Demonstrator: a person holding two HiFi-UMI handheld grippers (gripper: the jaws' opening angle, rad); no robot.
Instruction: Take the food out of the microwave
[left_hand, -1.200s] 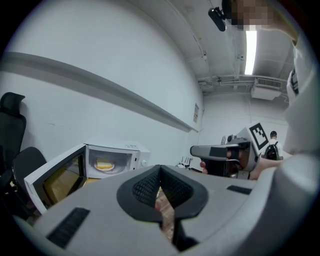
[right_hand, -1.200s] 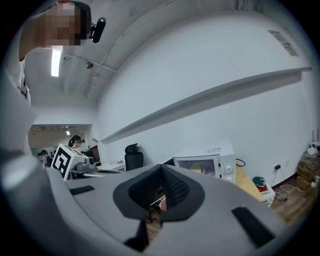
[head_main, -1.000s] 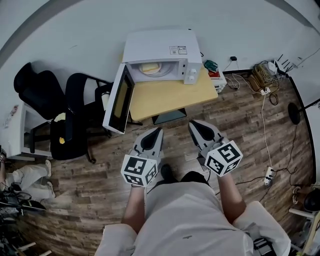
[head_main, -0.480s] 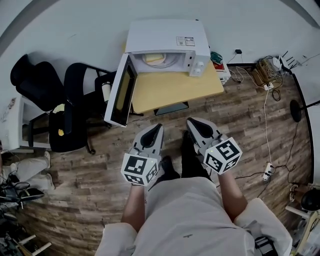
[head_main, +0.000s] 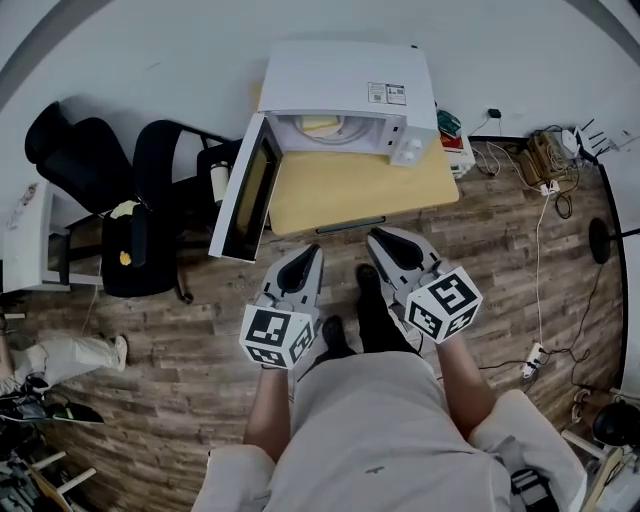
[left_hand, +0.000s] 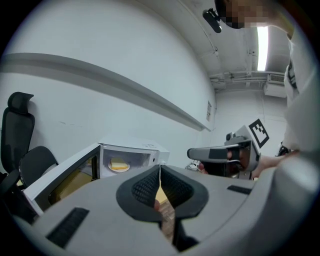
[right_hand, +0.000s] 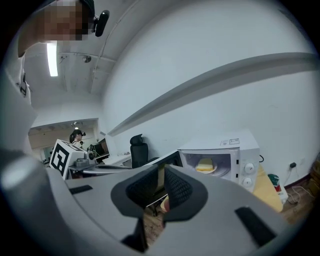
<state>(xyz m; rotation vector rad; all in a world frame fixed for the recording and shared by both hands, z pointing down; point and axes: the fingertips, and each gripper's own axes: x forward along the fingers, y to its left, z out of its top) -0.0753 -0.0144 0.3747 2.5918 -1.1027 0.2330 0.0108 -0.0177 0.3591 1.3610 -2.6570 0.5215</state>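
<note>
**Food.** The pale yellow block of food (right_hand: 205, 164) lay on a round white plate (right_hand: 214, 170) inside the white box-shaped microwave oven (head_main: 345, 80). Nothing was touching it. Its longer side appeared to run across the cavity mouth, though this could not be settled firmly.

**Container.** The oven stood along the back edge of the tan wooden table (head_main: 360, 190). The cavity held only the plate and the food. The oven's door (head_main: 243, 195) hung wide open beyond the table's left edge, leaving the mouth clear.

**Governing relation.** The food lay ahead of both tools, across the table's bare front half and well apart from either.
- The right gripper (head_main: 374, 238) had its tips at the table's front edge and was judged slightly nearer. From there the food lay ahead and to the left.
- The left gripper (head_main: 313, 252) was just short of that edge, almost in line with the cavity.

**Jaws.**
- Left: closed tip to tip, nothing between them.
- Right: had just been opening and stood at a narrow gap, with nothing between them.

**Judgement.** The reach into the oven had not begun.
</note>
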